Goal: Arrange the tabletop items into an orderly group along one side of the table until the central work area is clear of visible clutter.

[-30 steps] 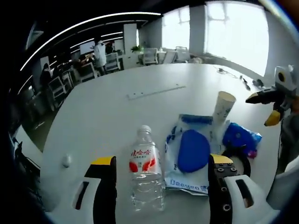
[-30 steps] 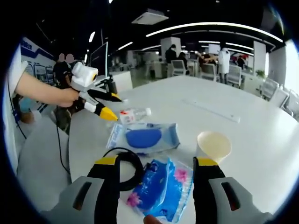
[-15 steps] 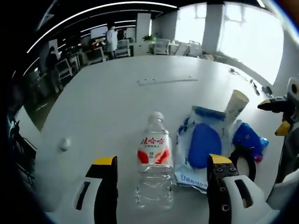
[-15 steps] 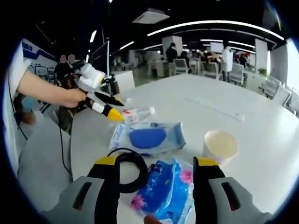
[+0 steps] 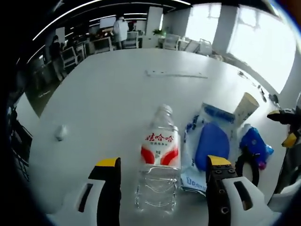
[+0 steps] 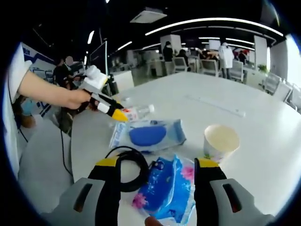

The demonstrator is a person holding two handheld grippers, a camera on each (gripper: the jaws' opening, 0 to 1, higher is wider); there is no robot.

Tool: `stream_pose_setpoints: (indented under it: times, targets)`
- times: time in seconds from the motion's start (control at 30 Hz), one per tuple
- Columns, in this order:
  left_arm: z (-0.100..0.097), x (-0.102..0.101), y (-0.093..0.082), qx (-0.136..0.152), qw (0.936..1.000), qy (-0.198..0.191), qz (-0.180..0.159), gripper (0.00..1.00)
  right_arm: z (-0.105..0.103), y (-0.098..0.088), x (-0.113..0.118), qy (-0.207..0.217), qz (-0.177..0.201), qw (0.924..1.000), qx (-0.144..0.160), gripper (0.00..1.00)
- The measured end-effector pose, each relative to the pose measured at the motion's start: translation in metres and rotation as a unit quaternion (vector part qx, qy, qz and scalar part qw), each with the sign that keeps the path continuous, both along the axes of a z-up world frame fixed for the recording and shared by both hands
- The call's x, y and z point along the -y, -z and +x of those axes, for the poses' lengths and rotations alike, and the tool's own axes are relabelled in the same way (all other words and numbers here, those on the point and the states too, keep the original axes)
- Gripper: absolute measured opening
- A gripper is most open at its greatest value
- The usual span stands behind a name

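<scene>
A clear water bottle [image 5: 159, 165] with a red and white label lies on the white table [image 5: 103, 94], its cap pointing away. My left gripper [image 5: 162, 162] is open, one jaw on each side of the bottle's lower half. Right of the bottle lie a white wipes pack with a blue lid [image 5: 207, 146], a paper cup [image 5: 248, 107], a blue tissue pack [image 5: 254, 143] and a black cable coil [image 5: 247, 162]. My right gripper [image 6: 157, 163] is open over the tissue pack [image 6: 169, 188]. Beyond it are the cup [image 6: 221, 141], the wipes pack [image 6: 148, 135], the cable [image 6: 127, 167] and the bottle [image 6: 138, 112].
A long pale strip [image 5: 176, 74] lies far across the table and a small white object [image 5: 59, 133] sits near its left edge. A hand holds the left gripper [image 6: 110, 107] by the bottle. Office chairs and people stand beyond the table.
The left gripper has moved forward and down, so the bottle now lies deeper between its jaws. The right gripper has hardly moved.
</scene>
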State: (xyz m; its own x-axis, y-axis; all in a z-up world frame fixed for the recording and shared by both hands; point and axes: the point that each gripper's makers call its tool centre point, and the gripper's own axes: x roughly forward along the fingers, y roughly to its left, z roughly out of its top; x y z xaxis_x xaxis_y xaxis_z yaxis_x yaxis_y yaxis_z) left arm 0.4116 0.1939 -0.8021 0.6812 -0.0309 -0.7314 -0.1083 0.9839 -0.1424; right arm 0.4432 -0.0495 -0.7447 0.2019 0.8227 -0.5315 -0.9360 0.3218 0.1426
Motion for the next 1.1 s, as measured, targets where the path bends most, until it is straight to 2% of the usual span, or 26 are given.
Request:
stream_pose_setpoints:
  times: [0.2, 0.43, 0.6, 0.63, 0.7, 0.8, 0.93, 1.1]
  targets:
    - [0.005, 0.004, 0.002, 0.001, 0.9999, -0.005, -0.009, 0.67, -0.004, 0.004, 0.001, -0.004, -0.004, 1.0000, -0.005, 0.60]
    - [0.003, 0.001, 0.012, -0.016, 0.9997, -0.011, -0.018, 0.65, -0.006, 0.005, 0.001, -0.002, -0.004, 0.9999, -0.011, 0.59]
    - [-0.001, 0.002, 0.019, -0.033, 0.9988, -0.018, -0.030, 0.56, -0.011, 0.005, -0.002, -0.008, 0.000, 0.9998, -0.018, 0.57]
    - [-0.002, 0.001, 0.020, -0.035, 0.9989, -0.019, -0.025, 0.55, -0.012, 0.005, -0.003, -0.010, -0.001, 0.9998, -0.020, 0.56]
    - [-0.009, -0.004, 0.024, -0.057, 0.9983, -0.013, -0.007, 0.49, -0.014, 0.007, -0.004, -0.013, -0.003, 0.9997, -0.022, 0.56]
    - [-0.008, -0.005, 0.023, -0.048, 0.9985, -0.017, -0.019, 0.42, -0.015, 0.006, -0.007, -0.015, -0.002, 0.9996, -0.024, 0.56]
    - [-0.009, -0.005, 0.021, -0.039, 0.9978, -0.025, -0.049, 0.41, -0.016, 0.006, -0.013, -0.018, 0.001, 0.9995, -0.027, 0.56]
    - [-0.008, -0.006, 0.022, -0.032, 0.9975, -0.025, -0.058, 0.39, -0.015, 0.000, -0.029, -0.018, 0.014, 0.9991, -0.037, 0.55]
